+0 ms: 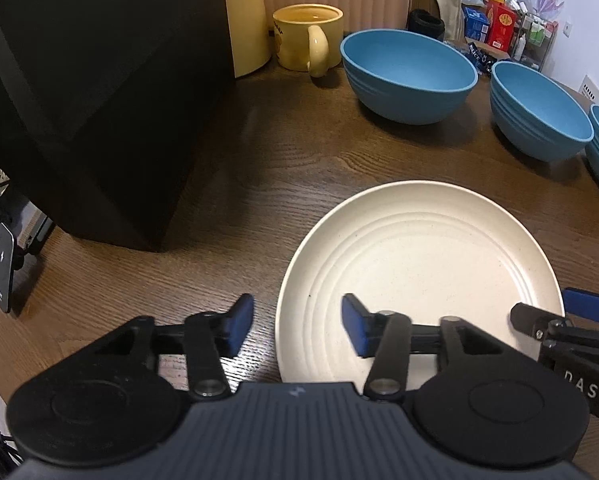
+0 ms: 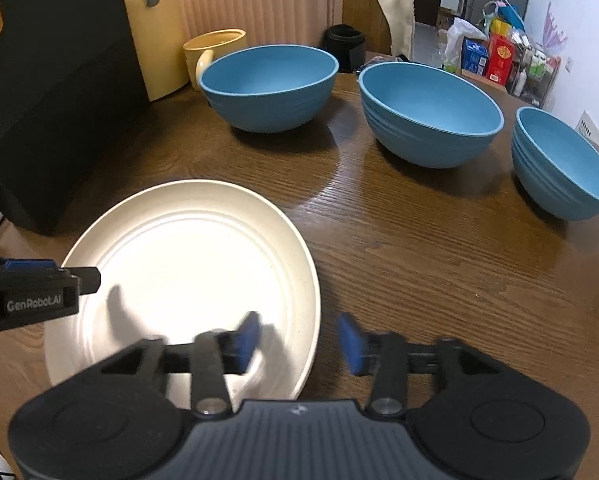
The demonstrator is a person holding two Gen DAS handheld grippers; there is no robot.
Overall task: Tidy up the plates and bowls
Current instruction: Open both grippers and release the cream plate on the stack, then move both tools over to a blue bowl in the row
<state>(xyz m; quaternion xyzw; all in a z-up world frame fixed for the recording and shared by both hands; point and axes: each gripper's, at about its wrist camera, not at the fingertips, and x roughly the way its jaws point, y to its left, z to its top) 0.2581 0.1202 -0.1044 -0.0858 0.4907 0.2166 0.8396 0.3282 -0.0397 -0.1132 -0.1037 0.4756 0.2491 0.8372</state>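
Note:
A cream plate [image 1: 419, 264] [image 2: 187, 256] lies flat on the wooden table [image 2: 419, 272]. My left gripper [image 1: 297, 326] is open and straddles the plate's left rim, one pad over the plate and one over the table, neither pressing on it. My right gripper [image 2: 299, 338] is open the same way across the plate's right rim. Each gripper shows at the edge of the other's view: the right gripper [image 1: 559, 312] and the left gripper [image 2: 59, 272]. Three empty blue bowls [image 2: 267, 80] [image 2: 431, 108] [image 2: 563, 152] stand upright in a row behind the plate.
A large black box [image 1: 79, 100] stands at the left beside the plate. A yellow mug [image 1: 307, 36] sits behind the leftmost bowl, against a cream board. Cluttered boxes and bottles [image 2: 499, 56] fill the far right by the wall.

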